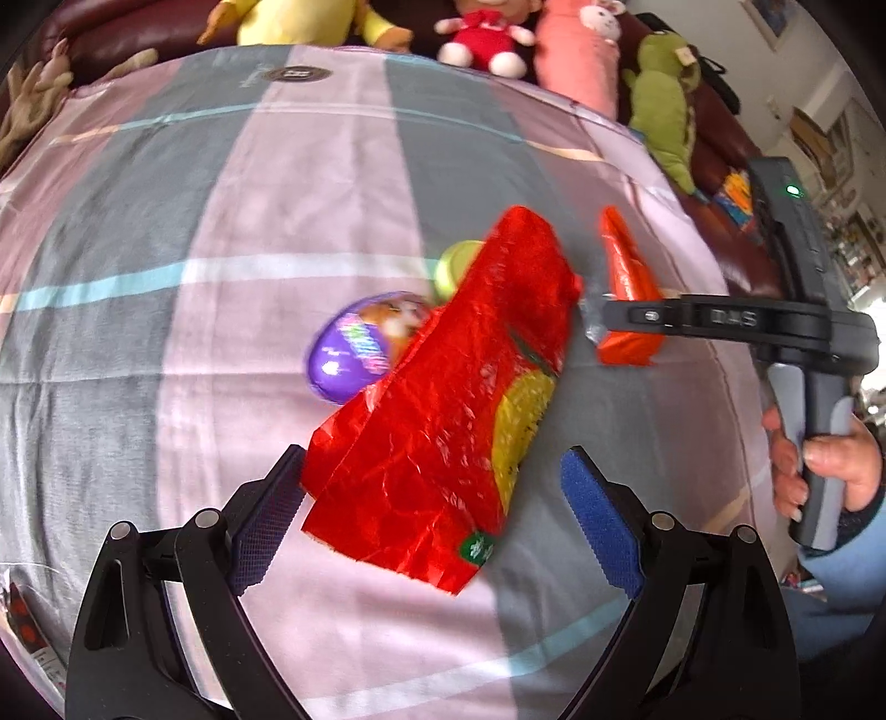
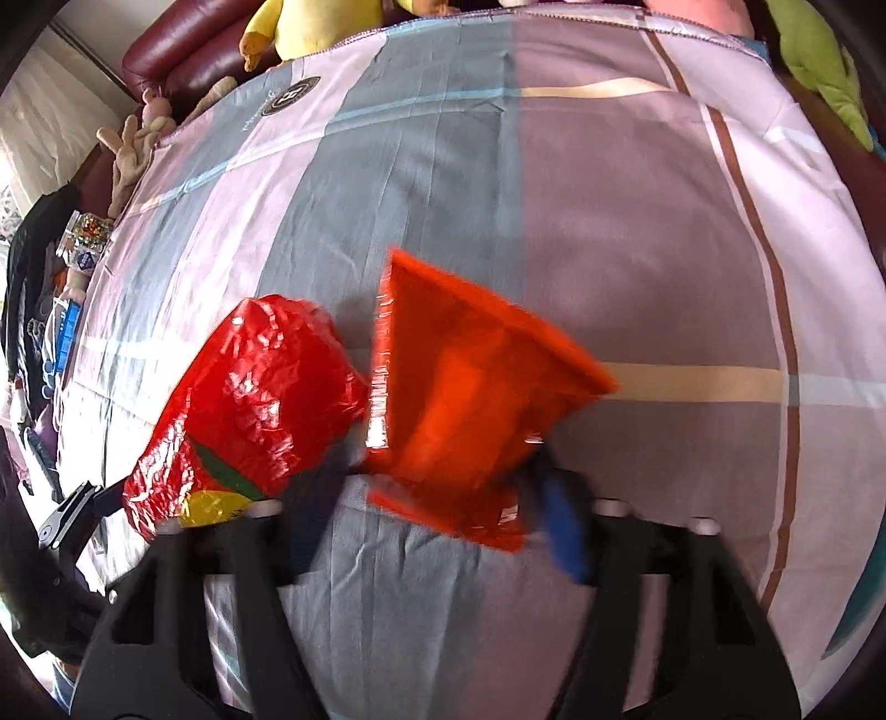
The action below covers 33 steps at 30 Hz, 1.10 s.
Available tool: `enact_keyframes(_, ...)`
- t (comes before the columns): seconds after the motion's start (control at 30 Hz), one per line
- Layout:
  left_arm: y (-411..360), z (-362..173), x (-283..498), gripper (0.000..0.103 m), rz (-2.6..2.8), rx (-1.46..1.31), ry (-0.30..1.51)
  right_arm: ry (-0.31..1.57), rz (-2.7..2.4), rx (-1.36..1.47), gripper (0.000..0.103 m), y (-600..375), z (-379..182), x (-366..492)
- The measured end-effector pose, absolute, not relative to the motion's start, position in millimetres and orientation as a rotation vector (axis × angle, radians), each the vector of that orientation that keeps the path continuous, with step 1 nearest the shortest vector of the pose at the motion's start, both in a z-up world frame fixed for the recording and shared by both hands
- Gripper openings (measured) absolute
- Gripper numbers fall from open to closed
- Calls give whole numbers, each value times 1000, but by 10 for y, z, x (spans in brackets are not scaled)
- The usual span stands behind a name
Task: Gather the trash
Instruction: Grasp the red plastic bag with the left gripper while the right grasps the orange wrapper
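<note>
on a striped bedsheet [image 1: 166, 232], the left gripper [image 1: 437, 520] stands with its jaws apart around the lower end of a red wrapper [image 1: 443, 399] at the centre of the left wrist frame, pads not touching it. at mid right, the right gripper [image 2: 437, 509], gripped by a hand [image 1: 819, 471], has its jaws against both sides of an orange wrapper [image 2: 470, 387], though blur hides whether they clamp it. a purple egg [image 1: 360, 349] and a green ball [image 1: 457, 266] lie just left of the red wrapper, with plush toys [image 1: 487, 39] along the top edge.
</note>
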<state>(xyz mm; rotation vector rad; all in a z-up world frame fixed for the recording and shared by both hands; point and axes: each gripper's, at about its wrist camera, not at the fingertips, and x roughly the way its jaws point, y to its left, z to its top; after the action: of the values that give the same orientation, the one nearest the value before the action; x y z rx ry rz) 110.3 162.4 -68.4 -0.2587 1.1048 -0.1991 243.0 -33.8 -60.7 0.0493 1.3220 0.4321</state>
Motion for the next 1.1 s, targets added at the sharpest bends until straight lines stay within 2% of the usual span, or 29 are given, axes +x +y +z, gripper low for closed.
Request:
enact_keyframes(0.03, 1575, -679, 1099, 89, -218, -259, 1104, 1326, 434, 52, 38, -348, -620, 2430)
enact_keyframes(0.13, 1448, -688, 1091, 85, -256, -260, 1111, 1317, 435, 59, 36, -417, -616, 2395)
enact_keyframes(0.5, 970, -741, 1199, 85, -346, -252, 1145, 1309, 368, 122, 35, -1045, -637, 2179)
enact_keyframes(0.7, 882, -630, 1341, 85, -254, -184, 1116, 1300, 344, 148, 35, -1318, -609, 2040)
enact_keyframes(0.9, 593, -794, 1539, 85, -206, -65, 1147, 1292, 328, 198, 35, -1565, -586, 1954)
enact_keyframes(0.93, 533, -832, 1559, 82, -185, -30, 1156, 1289, 325, 207, 35, -1614, -580, 1936)
enact_keyframes(0.97, 472, -837, 1558, 71, -160, 14, 1147, 1285, 322, 214, 35, -1664, -574, 1914)
enact_keyframes(1.0, 431, -832, 1539, 67, -137, 54, 1140, 1283, 321, 221, 35, -1698, -567, 1904)
enact_keyframes(1.03, 407, -823, 1536, 57, -137, 58, 1138, 1280, 320, 232, 35, -1747, -565, 1891)
enact_keyframes(1.07, 392, -804, 1538, 41, -145, 46, 1138, 1279, 320, 241, 35, -1784, -565, 1884)
enact_keyframes(1.1, 380, -776, 1550, 33, -154, 21, 1143, 1275, 317, 254, 35, -1837, -569, 1872)
